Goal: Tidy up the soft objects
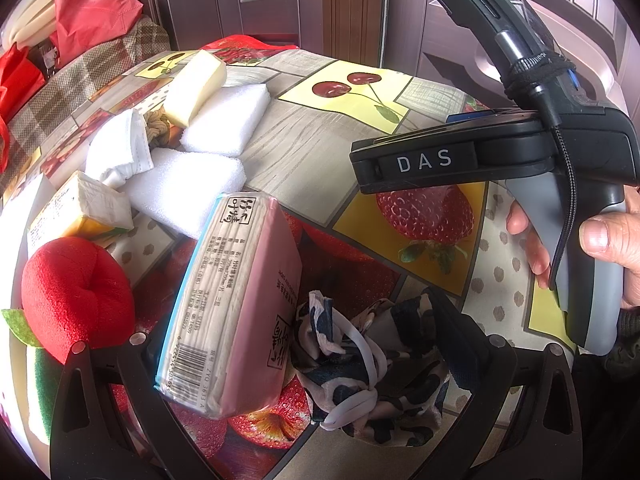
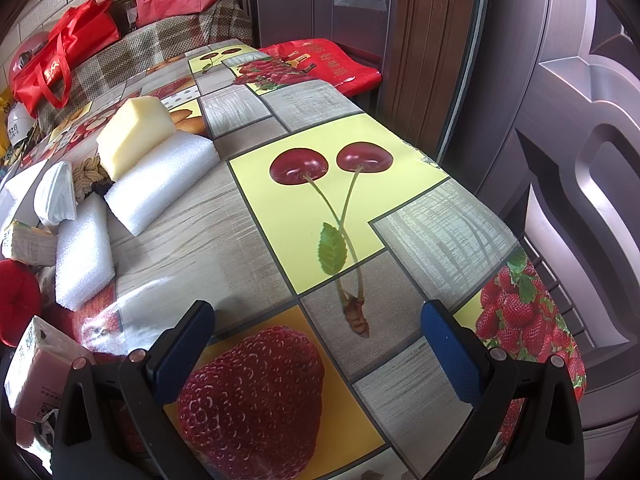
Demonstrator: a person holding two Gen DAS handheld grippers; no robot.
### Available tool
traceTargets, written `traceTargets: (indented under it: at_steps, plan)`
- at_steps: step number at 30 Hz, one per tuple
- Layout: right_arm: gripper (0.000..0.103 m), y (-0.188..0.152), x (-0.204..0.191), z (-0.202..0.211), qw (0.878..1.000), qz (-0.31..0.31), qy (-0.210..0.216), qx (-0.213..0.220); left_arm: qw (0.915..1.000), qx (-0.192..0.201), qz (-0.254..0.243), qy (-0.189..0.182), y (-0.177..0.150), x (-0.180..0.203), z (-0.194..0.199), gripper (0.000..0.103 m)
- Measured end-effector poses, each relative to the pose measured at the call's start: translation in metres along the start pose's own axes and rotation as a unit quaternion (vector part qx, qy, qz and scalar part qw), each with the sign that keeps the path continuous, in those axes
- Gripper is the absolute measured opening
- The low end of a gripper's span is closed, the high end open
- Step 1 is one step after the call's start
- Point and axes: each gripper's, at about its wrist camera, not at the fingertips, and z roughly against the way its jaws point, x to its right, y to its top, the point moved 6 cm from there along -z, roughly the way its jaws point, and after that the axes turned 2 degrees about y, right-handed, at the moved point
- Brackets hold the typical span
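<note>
A pink tissue pack (image 1: 240, 300) leans tilted between the fingers of my left gripper (image 1: 316, 312), which is open. A crumpled camouflage face mask (image 1: 372, 360) with white straps lies beside the pack, also between the fingers; the pack hides the left finger pad. A red plush apple (image 1: 76, 292) sits to the left. Behind it are a yellow-wrapped tissue pack (image 1: 84, 208), a white face mask (image 1: 120, 148), two white foam blocks (image 1: 228, 120) and a yellow sponge (image 1: 196, 84). My right gripper (image 2: 318, 312) hovers open over the bare fruit-print table (image 2: 440, 220), holding nothing.
A hand (image 1: 608, 248) holds the right gripper's handle on the right in the left wrist view. A knotted rope (image 2: 90, 172) lies among the foam. Red bags (image 2: 60, 52) rest on a checked sofa beyond the table. A door (image 2: 560, 160) stands close on the right.
</note>
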Motion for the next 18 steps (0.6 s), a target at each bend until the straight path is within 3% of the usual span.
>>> traceTargets:
  at_steps: [5,9,14,18]
  plan:
    - [0.103,0.000,0.001,0.000,1.000,0.000,0.001,0.000,1.0000,0.004,0.001,-0.006,-0.001,0.002,0.003,0.102]
    - [0.103,-0.001,0.000,0.000,1.000,-0.001,0.003,0.000,0.9962,0.077,0.020,-0.035,0.004,0.001,0.039,0.102]
    - [0.103,-0.001,0.001,0.000,1.000,-0.002,0.004,-0.001,0.9822,0.176,0.062,-0.027,0.009,-0.023,0.104,0.103]
    - [0.103,-0.001,0.001,0.000,1.000,-0.002,0.004,-0.001,0.9641,0.229,0.134,0.008,-0.011,-0.076,0.158,0.103]
